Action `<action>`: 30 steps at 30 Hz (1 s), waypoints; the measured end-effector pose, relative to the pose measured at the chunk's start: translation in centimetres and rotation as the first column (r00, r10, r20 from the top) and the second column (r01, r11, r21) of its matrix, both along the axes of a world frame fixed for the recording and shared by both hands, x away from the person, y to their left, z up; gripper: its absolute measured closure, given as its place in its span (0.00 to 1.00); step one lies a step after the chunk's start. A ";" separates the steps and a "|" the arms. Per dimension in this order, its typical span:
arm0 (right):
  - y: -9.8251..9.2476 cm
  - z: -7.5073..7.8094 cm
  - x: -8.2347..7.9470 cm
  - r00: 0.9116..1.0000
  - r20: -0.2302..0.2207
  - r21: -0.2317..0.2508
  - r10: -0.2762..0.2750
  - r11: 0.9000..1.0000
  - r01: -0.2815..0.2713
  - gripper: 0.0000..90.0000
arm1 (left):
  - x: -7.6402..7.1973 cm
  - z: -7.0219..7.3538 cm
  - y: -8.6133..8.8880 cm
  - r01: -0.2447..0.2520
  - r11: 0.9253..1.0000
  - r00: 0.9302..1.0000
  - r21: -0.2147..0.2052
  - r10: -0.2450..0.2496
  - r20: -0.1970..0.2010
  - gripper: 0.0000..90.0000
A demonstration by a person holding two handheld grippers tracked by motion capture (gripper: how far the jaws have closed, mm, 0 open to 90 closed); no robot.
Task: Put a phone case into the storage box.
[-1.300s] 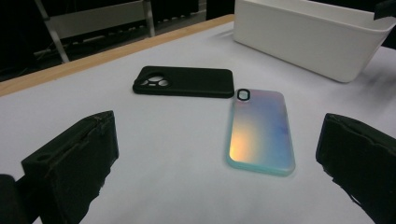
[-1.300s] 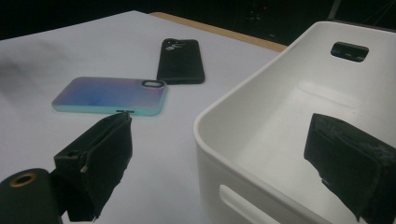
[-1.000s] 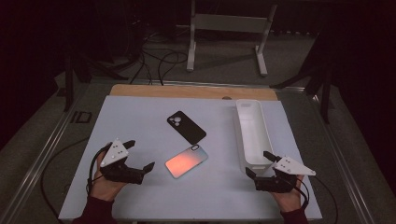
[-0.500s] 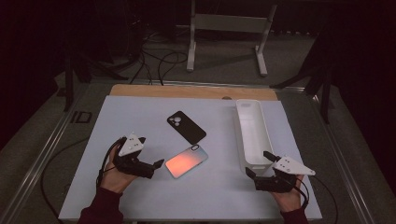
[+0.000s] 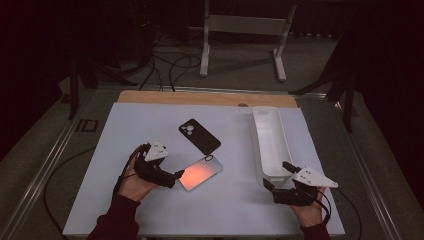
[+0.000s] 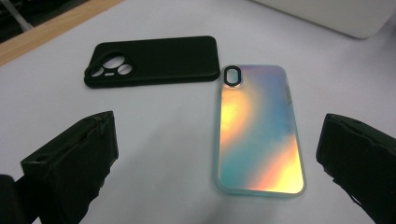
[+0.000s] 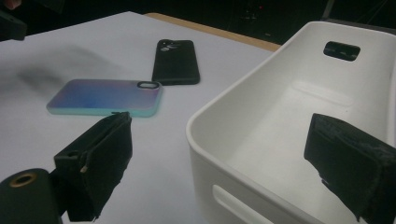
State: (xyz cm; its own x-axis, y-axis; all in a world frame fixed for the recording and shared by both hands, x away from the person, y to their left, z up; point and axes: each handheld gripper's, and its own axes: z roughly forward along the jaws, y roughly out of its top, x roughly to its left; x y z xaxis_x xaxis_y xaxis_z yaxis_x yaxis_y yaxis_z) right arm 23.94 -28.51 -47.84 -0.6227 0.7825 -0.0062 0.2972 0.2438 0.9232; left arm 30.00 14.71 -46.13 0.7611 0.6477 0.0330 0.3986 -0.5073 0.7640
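Ideally the left gripper (image 5: 176,176), fingers spread wide, straddles the iridescent phone case (image 6: 258,130) lying flat on the worktop (image 5: 150,120) beside the black phone case (image 6: 154,60), then closes squarely across its long edges.

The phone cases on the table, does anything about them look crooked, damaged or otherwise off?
Nothing looks damaged. The iridescent case and the black case both lie flat, backs up, at an angle to each other, corners nearly touching. The white bin is empty and upright. The left gripper, jaws open, is near the iridescent case.

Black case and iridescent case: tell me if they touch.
Cannot tell. In the left gripper view the black case meets the iridescent case corner to corner, with no plain gap.
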 end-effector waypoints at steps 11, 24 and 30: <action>0.1 0.0 0.0 1.000 0.002 -0.012 -0.006 1.000 0.006 0.08 | 1.0 -0.5 -2.0 0.036 0.998 0.999 0.042 -0.034 -0.031 0.00; 0.1 0.0 0.0 1.000 0.004 -0.016 -0.009 1.000 0.009 0.08 | 2.2 -1.4 -4.4 0.079 0.990 0.993 0.115 -0.068 -0.095 0.00; 0.1 0.0 0.0 1.000 0.003 -0.016 -0.010 1.000 0.010 0.08 | 2.7 -2.0 -5.3 0.084 0.986 0.990 0.146 -0.065 -0.126 0.00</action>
State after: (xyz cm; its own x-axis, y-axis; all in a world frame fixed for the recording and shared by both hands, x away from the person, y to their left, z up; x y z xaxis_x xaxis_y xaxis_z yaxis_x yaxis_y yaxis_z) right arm 23.95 -28.37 -47.80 -0.6145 0.7887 -0.0203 0.2969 0.2551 0.9202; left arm 32.72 9.44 -48.16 0.8114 0.5836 0.0309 0.4396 -0.6443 0.6258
